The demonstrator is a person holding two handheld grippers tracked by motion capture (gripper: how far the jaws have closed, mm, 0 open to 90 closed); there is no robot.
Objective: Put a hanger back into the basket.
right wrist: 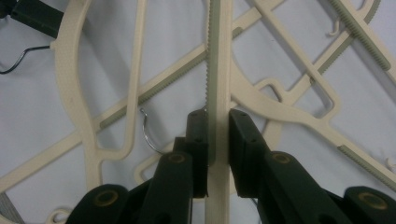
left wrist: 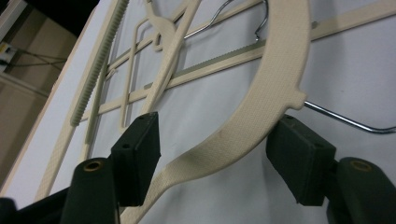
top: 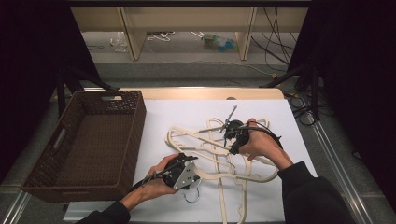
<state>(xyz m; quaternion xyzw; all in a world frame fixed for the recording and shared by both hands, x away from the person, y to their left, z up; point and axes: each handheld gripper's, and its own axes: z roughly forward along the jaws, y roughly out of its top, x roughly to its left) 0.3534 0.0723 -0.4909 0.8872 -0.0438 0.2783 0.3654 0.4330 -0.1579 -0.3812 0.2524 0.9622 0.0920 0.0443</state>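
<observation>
Left gripper [left wrist: 215, 158]: nearest the high camera, at the table's front edge, held in the person's left hand [top: 156, 182]; its black jaws stand apart on either side of the curved shoulder of one cream plastic hanger [left wrist: 280, 79]. The right pad sits right against that shoulder's outer edge, the left pad is clear of it, so nothing is clamped.
Chrome hook [left wrist: 350, 121]: the wire hook of that hanger comes out just beside the right pad and runs off toward the side of the left gripper view.
Right gripper [right wrist: 217, 121]: held in the person's right hand [top: 264, 144], farther back on the table; its jaws are pressed together on a straight cream hanger bar with a ribbed grey-green non-slip strip [right wrist: 217, 56], which runs up between the pads.
Pile of hangers [top: 219, 149]: several cream plastic clothes hangers lie crossed and tangled on the white table sheet [top: 177, 112], between the two hands and under them.
Second wire hook [right wrist: 148, 130]: a small bent hook lies on the sheet just left of the right gripper's jaws.
Basket [top: 84, 140]: a dark brown woven rectangular basket with cut-out handles stands at the left of the sheet, well apart from the pile.
Sleeves: dark, entering from the bottom of the high view.
</observation>
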